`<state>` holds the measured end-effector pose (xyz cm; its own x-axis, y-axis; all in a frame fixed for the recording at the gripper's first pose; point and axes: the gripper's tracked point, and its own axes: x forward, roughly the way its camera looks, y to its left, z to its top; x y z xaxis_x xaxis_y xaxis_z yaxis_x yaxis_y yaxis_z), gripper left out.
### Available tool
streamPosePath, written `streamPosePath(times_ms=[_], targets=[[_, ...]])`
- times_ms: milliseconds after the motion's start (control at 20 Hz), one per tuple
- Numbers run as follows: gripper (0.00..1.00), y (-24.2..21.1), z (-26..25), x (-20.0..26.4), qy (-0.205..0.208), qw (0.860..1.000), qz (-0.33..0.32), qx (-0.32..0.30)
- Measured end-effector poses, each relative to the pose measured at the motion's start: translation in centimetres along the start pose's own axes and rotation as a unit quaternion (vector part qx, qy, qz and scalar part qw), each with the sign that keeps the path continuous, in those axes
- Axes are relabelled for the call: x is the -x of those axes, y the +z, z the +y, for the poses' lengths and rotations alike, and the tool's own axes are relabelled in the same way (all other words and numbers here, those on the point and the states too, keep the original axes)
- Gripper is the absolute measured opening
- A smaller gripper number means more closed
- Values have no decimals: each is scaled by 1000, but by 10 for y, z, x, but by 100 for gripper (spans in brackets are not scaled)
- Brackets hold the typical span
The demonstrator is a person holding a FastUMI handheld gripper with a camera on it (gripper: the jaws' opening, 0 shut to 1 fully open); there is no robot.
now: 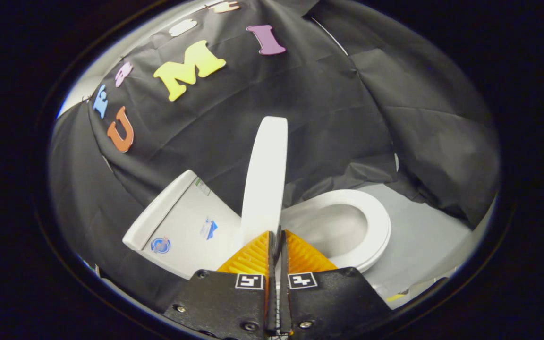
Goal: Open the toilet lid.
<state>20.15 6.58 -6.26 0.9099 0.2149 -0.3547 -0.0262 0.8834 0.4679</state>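
Observation:
The white toilet lid [265, 179] is lifted off the seat and stands nearly edge-on, rising straight ahead of the fingers. My gripper [277, 232] is shut on the lid's near rim, and both fingers press on its thin edge. To the right of the lid the white seat ring [377, 222] lies flat around the open bowl [333, 231]. The white tank [182, 226], with small stickers on it, sits to the left of the lid.
Black cloth walls [328, 104] close in behind and around the toilet. A strip of grey floor [423, 241] runs beyond the seat on the right.

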Motion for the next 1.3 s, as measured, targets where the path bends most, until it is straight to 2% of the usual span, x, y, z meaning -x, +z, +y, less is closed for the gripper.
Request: streamPosePath(times_ms=[700, 1300], targets=[[8, 2, 44, 1, -16, 997, -13, 73], [10, 1, 85, 1, -12, 992, -15, 127]])
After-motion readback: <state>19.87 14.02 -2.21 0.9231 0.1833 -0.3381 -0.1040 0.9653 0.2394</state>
